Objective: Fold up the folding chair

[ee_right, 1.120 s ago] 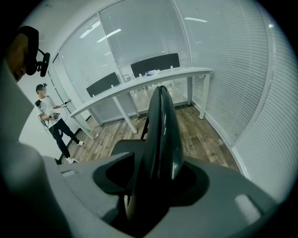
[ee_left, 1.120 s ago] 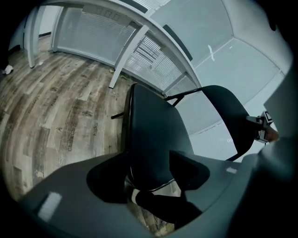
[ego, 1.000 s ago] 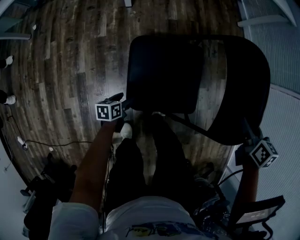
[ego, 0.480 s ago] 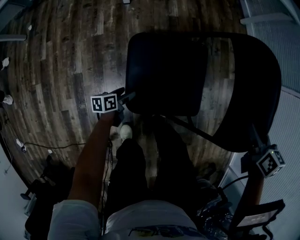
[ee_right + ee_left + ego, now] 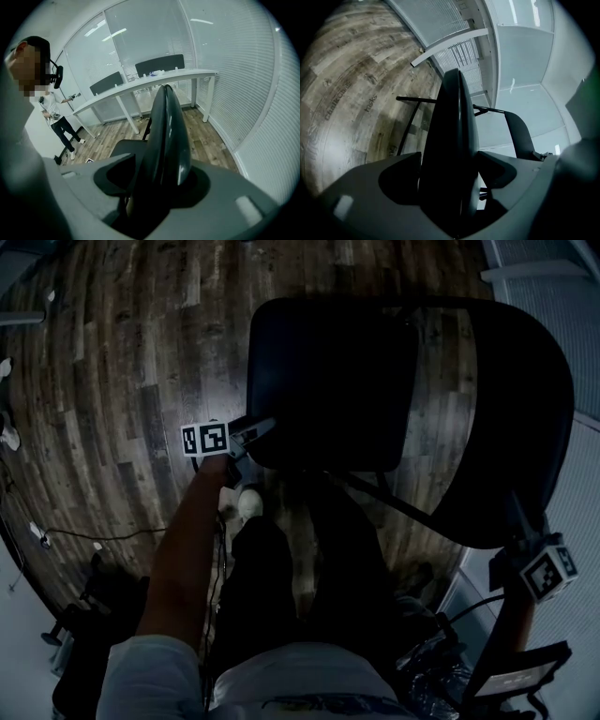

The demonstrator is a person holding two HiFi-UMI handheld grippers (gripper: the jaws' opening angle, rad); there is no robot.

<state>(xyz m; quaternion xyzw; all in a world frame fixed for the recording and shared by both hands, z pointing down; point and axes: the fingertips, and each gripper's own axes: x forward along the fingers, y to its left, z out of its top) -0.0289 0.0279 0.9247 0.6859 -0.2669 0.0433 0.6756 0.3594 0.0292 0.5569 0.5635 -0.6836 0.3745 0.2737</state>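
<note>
— Chair (image 5: 356,343) position?
— It stands unfolded on the wood floor (image 5: 122,352), right in front of your legs, with the seat (image 5: 328,399) flat and the backrest (image 5: 516,427) off to your right.
— Why the two holds?
— You work it from both ends, I think. Your left gripper (image 5: 255,430) sits at the seat's near left corner. Its fingers have just been opening and now stand wide apart with the seat's edge between them, straddling it rather than pinching, as far as I can judge. That puts you in place to lift the seat. Your right gripper (image 5: 159,178) is clamped on the backrest's edge, fingers pressed on both faces. That likely steadies the frame so the chair doesn't tip or slide when the seat swings.
— Any writing?
— No brand shows on the chair. Some planks carry faint lettering (image 5: 337,101) in the left gripper view. One word looks like "chalk", and the rest is too warped to read. The marker cubes (image 5: 204,439) show only black-and-white squares, no words.
</note>
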